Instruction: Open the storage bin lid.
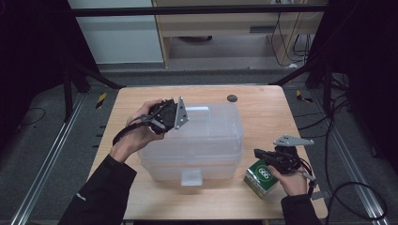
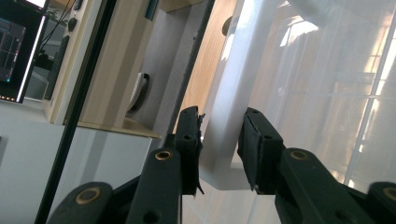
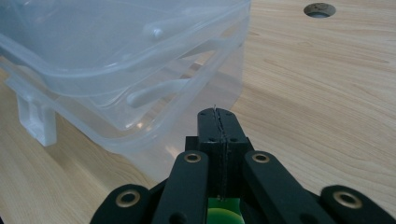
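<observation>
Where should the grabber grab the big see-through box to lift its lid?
Probably the white handle on top of the clear plastic box. It is a raised bar with room on both sides, so jaws fit across it from above. The left gripper already has one jaw on each side. The front latch looks closed, so that may need undoing first.

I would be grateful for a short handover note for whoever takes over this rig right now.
Left gripper: jaws open around the white handle on top of the clear plastic box; whether the pads touch it is unclear.
Right gripper: jaws shut with nothing between them, resting over the small green and white carton, which the hand touches.
The box sits mid-table with its lid down and its front latch facing the person.
Done: the left gripper is at the handle.
Left, probably: grip the handle and deal with the carton.
</observation>
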Available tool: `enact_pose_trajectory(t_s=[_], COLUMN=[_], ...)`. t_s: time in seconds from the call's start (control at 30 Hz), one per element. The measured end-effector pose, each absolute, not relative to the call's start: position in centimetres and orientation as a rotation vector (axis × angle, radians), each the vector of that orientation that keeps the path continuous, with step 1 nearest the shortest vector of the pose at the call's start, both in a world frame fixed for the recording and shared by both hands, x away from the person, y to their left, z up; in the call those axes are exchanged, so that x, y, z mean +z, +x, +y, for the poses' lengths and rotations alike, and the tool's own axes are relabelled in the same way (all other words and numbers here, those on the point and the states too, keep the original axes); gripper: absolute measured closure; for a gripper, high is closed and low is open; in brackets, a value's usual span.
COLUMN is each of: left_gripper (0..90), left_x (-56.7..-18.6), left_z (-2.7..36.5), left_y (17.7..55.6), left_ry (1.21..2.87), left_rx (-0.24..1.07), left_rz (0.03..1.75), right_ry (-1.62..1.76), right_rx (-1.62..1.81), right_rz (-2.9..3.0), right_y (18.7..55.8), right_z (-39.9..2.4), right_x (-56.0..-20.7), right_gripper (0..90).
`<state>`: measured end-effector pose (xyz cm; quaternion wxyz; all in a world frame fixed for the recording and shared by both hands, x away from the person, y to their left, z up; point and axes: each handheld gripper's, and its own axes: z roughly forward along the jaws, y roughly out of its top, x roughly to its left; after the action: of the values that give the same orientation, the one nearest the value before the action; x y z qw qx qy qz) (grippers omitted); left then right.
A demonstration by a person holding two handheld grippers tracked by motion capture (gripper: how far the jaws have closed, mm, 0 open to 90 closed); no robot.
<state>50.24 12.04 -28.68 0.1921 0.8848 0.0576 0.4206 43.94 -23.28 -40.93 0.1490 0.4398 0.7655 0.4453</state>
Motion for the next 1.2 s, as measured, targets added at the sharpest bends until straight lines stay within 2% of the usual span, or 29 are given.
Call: enact_pose_trajectory(t_s=[0.63, 1.2], left_gripper=[67.6, 66.5], left_x=[-28.2, -28.1], left_z=[12.0, 12.2], left_y=[52.6, 52.7], left_ry=[2.433, 2.421], left_rx=[1.163, 1.121], left_rz=[0.269, 0.303], right_ry=[1.193, 1.146], right_rx=[1.404, 1.513], right_rz=[2.179, 2.168], right_y=[44.1, 44.4], right_z=[-21.5, -20.7], right_x=[-40.6, -39.7], right_gripper=[90.0, 90.0])
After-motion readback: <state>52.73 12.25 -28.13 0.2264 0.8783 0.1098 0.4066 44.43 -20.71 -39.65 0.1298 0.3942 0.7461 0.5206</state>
